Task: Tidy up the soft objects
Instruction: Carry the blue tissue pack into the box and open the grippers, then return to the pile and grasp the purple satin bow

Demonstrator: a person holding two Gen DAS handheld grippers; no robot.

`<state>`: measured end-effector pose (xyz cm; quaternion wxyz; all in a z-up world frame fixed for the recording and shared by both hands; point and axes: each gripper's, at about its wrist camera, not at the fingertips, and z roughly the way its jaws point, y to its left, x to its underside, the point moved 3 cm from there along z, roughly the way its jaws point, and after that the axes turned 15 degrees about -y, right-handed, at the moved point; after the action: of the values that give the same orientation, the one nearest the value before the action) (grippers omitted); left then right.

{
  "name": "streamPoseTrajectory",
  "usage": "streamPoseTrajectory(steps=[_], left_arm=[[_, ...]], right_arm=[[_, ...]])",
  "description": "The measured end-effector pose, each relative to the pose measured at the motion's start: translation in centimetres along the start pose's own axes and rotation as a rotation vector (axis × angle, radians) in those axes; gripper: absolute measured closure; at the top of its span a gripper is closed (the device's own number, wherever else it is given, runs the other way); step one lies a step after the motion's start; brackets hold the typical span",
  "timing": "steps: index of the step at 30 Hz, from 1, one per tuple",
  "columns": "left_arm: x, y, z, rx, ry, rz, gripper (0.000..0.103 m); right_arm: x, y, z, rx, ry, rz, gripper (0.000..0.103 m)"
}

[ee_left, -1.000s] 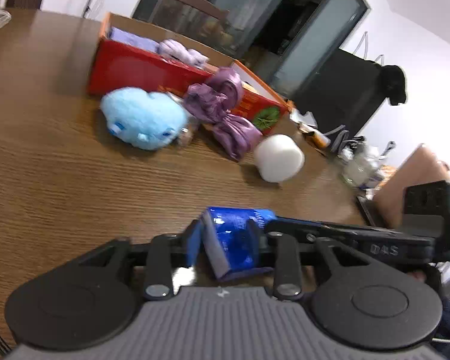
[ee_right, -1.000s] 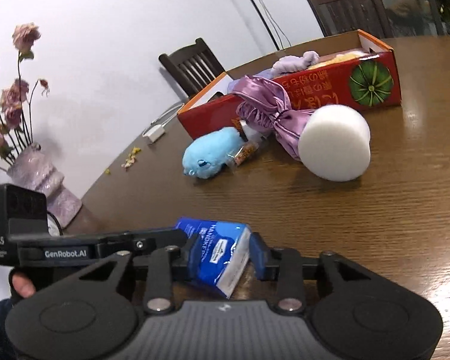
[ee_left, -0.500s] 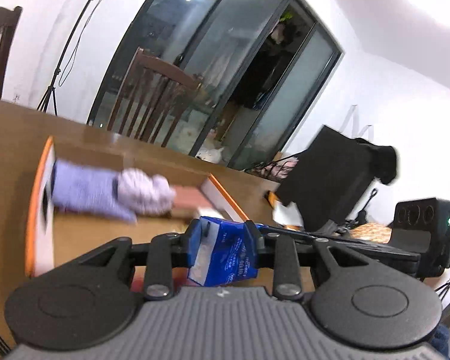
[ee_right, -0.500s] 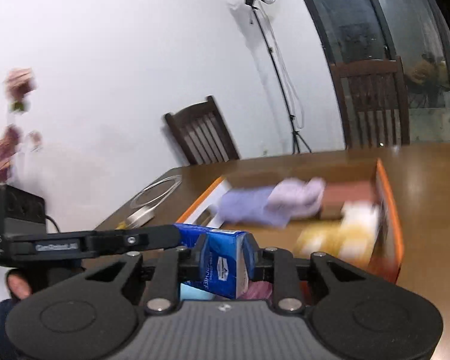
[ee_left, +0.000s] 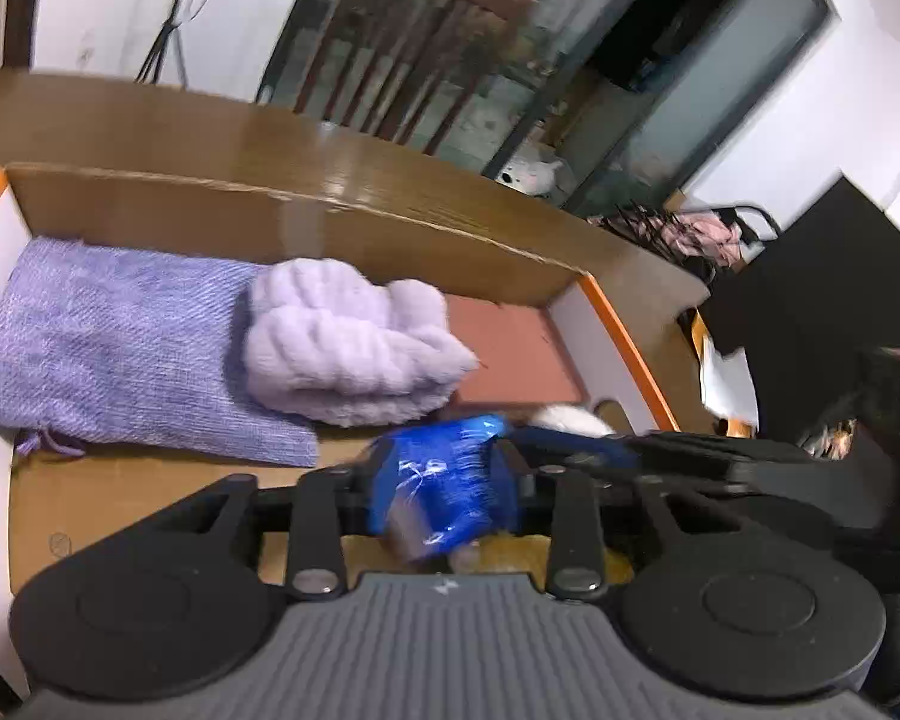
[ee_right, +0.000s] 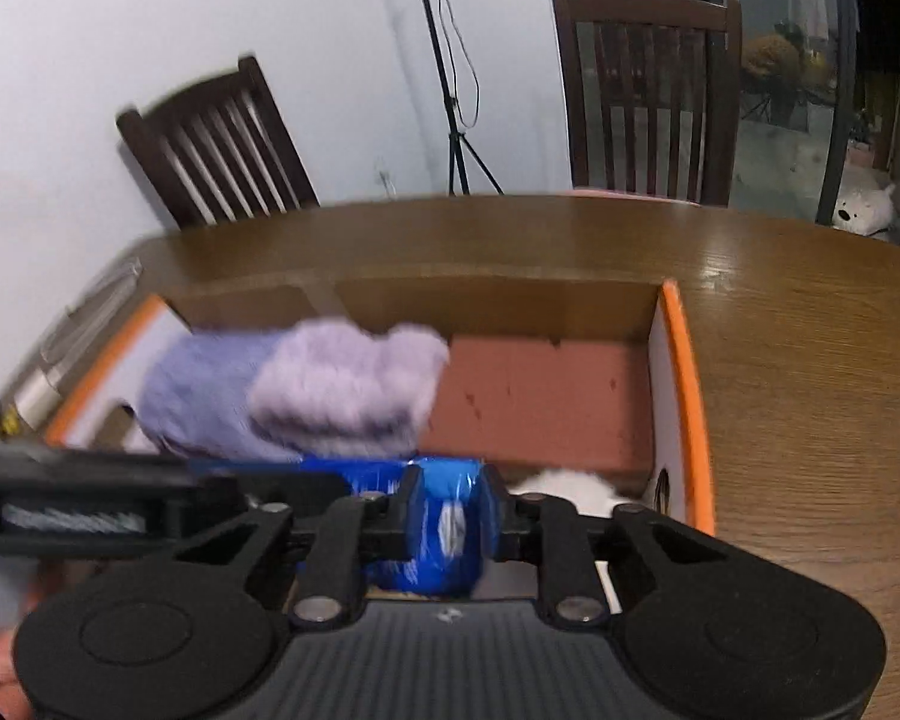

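Both grippers are shut on one blue tissue pack, one at each end. My left gripper (ee_left: 444,483) holds the pack (ee_left: 438,489) above the open cardboard box (ee_left: 282,222). My right gripper (ee_right: 447,516) grips the same pack (ee_right: 444,531) over the box (ee_right: 681,396). Inside the box lie a folded purple knit cloth (ee_left: 114,348), a fluffy lilac towel (ee_left: 348,342) and a reddish-brown pad (ee_left: 510,354). They also show in the right wrist view: cloth (ee_right: 204,402), towel (ee_right: 348,390), pad (ee_right: 540,402). Something white (ee_right: 564,489) sits just beyond the pack.
The box stands on a brown wooden table (ee_right: 810,360). Wooden chairs (ee_right: 216,150) stand behind the table's far edge, with a light stand (ee_right: 450,90) by the wall. A black bag or chair (ee_left: 822,300) is off to the right.
Both grippers have carried the blue pack from low over the table up and forward over the box, and now tilt down into it. The plush toys and white roll have left view.
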<state>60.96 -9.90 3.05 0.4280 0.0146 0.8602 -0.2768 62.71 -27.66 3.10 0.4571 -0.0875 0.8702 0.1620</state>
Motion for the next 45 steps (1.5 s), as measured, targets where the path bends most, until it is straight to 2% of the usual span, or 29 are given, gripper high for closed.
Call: streamPoseTrajectory(steps=[5, 6, 7, 8, 10, 11, 13, 15, 20, 24, 30, 33, 36, 38, 40, 43, 45], left_arm=[[0.5, 0.2, 0.1, 0.014, 0.028, -0.003, 0.064], [0.3, 0.3, 0.0, 0.012, 0.023, -0.01, 0.059], [0.0, 0.6, 0.0, 0.004, 0.012, -0.013, 0.049], [-0.2, 0.9, -0.2, -0.01, 0.004, -0.02, 0.045], [-1.0, 1.3, -1.3, -0.008, -0.015, -0.024, 0.043], [-1.5, 1.2, -2.1, 0.004, -0.03, -0.019, 0.043], [-2.3, 0.9, -4.2, 0.017, -0.063, 0.009, 0.038], [-3.0, 0.3, -6.6, 0.015, -0.107, 0.067, 0.034], [-3.8, -0.6, -13.5, -0.011, -0.217, 0.2, 0.023], [-3.2, -1.2, -17.9, -0.07, -0.287, 0.304, 0.014], [-1.7, -1.2, -22.3, -0.124, -0.361, 0.33, 0.012], [0.7, -0.8, -25.8, -0.17, -0.445, 0.367, 0.005], [4.4, -0.6, -29.4, -0.232, -0.538, 0.386, 0.0], [7.3, -0.5, -31.4, -0.249, -0.577, 0.395, 0.0], [10.3, -0.2, -33.1, -0.249, -0.589, 0.412, 0.0], [14.0, 0.4, -34.7, -0.268, -0.581, 0.39, 0.0], [15.6, 0.9, -35.1, -0.27, -0.551, 0.362, 0.0]], right_arm=[[1.2, 0.3, -0.4, 0.002, -0.018, -0.019, 0.089], [1.1, 0.5, -0.4, 0.004, -0.017, -0.02, 0.087], [1.2, 0.6, -0.6, 0.008, -0.015, -0.023, 0.087], [1.0, 0.6, -0.6, 0.013, -0.013, -0.024, 0.086], [0.6, 1.3, -0.9, 0.01, -0.02, -0.021, 0.083], [0.3, 1.5, -1.5, 0.008, -0.034, -0.023, 0.081], [-0.6, 1.9, -3.7, 0.007, -0.065, -0.033, 0.068], [-1.4, 2.3, -5.4, 0.009, -0.099, -0.046, 0.063], [-3.0, 3.3, -10.4, -0.003, -0.177, -0.064, 0.058], [-3.2, 4.4, -14.3, -0.011, -0.231, -0.081, 0.051], [-2.2, 5.7, -17.9, -0.01, -0.281, -0.115, 0.045], [-0.2, 6.4, -20.0, -0.013, -0.339, -0.153, 0.033], [2.8, 7.3, -22.4, -0.019, -0.386, -0.171, 0.031], [5.7, 8.2, -24.4, -0.033, -0.438, -0.189, 0.025], [8.7, 9.0, -26.0, -0.049, -0.48, -0.207, 0.017], [13.7, 10.4, -27.9, -0.025, -0.539, -0.275, 0.016], [16.6, 10.7, -28.7, -0.004, -0.537, -0.245, 0.016]])
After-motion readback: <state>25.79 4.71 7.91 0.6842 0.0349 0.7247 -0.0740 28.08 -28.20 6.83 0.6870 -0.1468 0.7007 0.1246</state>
